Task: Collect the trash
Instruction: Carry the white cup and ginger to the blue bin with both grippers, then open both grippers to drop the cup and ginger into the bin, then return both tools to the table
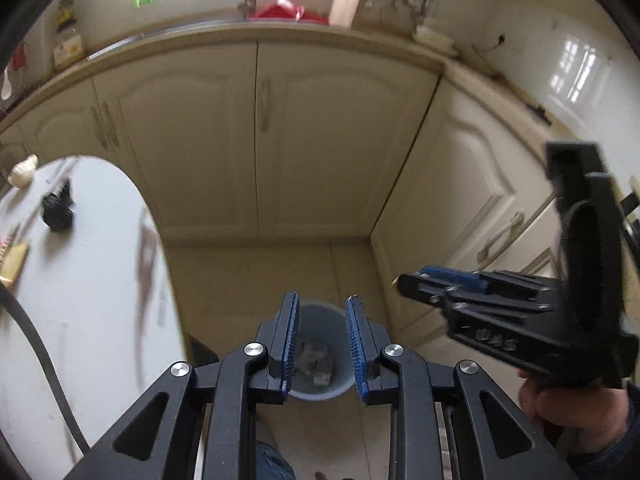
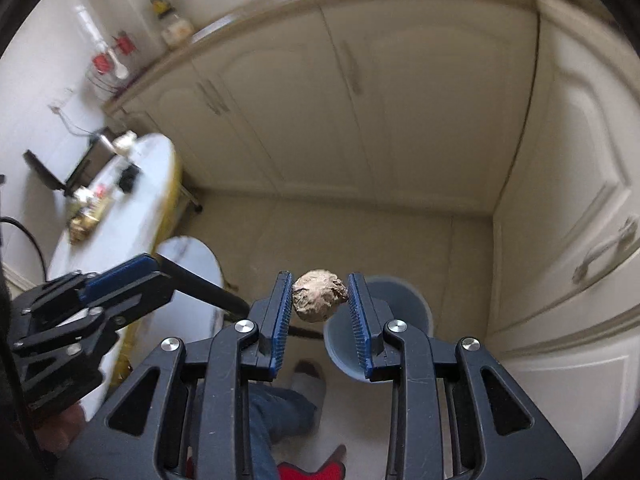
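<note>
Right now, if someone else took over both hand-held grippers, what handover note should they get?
Right hand-held gripper: shut on a crumpled brown wad pinched between its blue pads, held above the floor, just left of the grey bin in the right wrist view.
Left hand-held gripper: open and empty, pointing down over the bin.
Done: some crumpled trash already lies in the bin.
Left: carry the wad over the bin mouth and release it. A pale crumpled lump sits on the white table; it may be next, though that is uncertain.
</note>
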Available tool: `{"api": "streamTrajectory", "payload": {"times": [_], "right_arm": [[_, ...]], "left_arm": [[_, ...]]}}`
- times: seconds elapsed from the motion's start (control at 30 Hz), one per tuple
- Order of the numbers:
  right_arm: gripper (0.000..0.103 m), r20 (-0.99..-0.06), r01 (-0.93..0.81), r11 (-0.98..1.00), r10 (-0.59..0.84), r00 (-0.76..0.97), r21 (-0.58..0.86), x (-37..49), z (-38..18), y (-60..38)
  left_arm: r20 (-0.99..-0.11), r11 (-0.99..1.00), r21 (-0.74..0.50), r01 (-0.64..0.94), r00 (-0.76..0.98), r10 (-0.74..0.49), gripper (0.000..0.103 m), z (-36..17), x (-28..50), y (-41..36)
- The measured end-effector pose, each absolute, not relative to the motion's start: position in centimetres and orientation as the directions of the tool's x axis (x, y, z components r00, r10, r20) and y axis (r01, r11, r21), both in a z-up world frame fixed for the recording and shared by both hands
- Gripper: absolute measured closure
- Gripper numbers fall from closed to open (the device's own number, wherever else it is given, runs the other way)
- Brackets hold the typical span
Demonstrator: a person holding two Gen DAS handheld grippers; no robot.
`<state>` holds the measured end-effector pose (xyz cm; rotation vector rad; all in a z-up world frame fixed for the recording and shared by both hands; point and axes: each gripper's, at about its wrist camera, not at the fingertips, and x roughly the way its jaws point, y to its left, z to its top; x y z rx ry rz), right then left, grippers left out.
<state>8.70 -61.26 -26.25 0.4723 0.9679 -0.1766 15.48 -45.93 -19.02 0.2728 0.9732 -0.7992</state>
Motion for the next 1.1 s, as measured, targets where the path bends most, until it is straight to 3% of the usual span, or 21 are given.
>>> {"api": "streamTrajectory", "payload": {"times": [0.13,0.2,0.27,0.3,0.33,0.37,0.4,0.43,0.5,0.77,1.1], "right_arm": [[0.076,-0.861,0.377,0.864,0.117,0.494,0.334,9.4,-31.3,-62.5],[0.076,-0.874,0.384,0.859,0.135,0.466,0.338,9.9,-33.2,-62.7],[0.073,-0.89,0.393,0.856,0.152,0.43,0.336,10.5,-35.3,-63.0],[0.072,-0.895,0.398,0.854,0.155,0.419,0.335,10.8,-36.0,-63.0],[0.059,-0.897,0.404,0.852,0.156,0.413,0.334,11.1,-36.7,-63.1],[0.049,-0.899,0.411,0.848,0.156,0.409,0.334,11.3,-37.2,-63.3],[0.034,-0.899,0.416,0.846,0.154,0.41,0.335,11.4,-37.6,-63.4],[0.025,-0.898,0.422,0.841,0.153,0.413,0.337,11.5,-38.0,-63.5],[0.018,-0.9,0.439,0.832,0.152,0.408,0.34,11.6,-38.5,-63.7],[0.014,-0.868,0.45,0.811,0.135,0.479,0.375,10.6,-36.3,-63.5],[0.011,-0.75,0.321,0.882,0.055,0.659,0.347,10.5,-23.9,-57.2]], "left_arm": [[-0.833,0.699,-0.1,0.708,0.325,-0.448,0.082,-20.0,16.4,-47.2],[-0.834,0.709,-0.087,0.7,0.339,-0.436,0.075,-20.0,16.7,-47.4],[-0.831,0.721,-0.08,0.688,0.354,-0.429,0.052,-20.1,16.8,-47.3],[-0.828,0.728,-0.079,0.681,0.363,-0.429,0.046,-20.0,17.0,-47.3],[-0.82,0.734,-0.08,0.674,0.374,-0.433,0.037,-19.9,17.0,-47.3],[-0.815,0.737,-0.08,0.671,0.382,-0.436,0.033,-19.7,16.8,-47.2],[-0.812,0.74,-0.076,0.668,0.389,-0.434,0.032,-19.6,16.6,-47.0],[-0.811,0.744,-0.069,0.664,0.398,-0.43,0.028,-19.5,16.8,-47.2],[-0.807,0.749,-0.065,0.66,0.407,-0.428,0.026,-19.4,16.3,-47.1],[-0.751,0.778,-0.071,0.624,0.48,-0.454,0.018,-16.2,13.9,-43.1],[-0.654,0.844,-0.051,0.534,0.621,-0.433,0.011,-11.6,11.4,-34.9]]}}
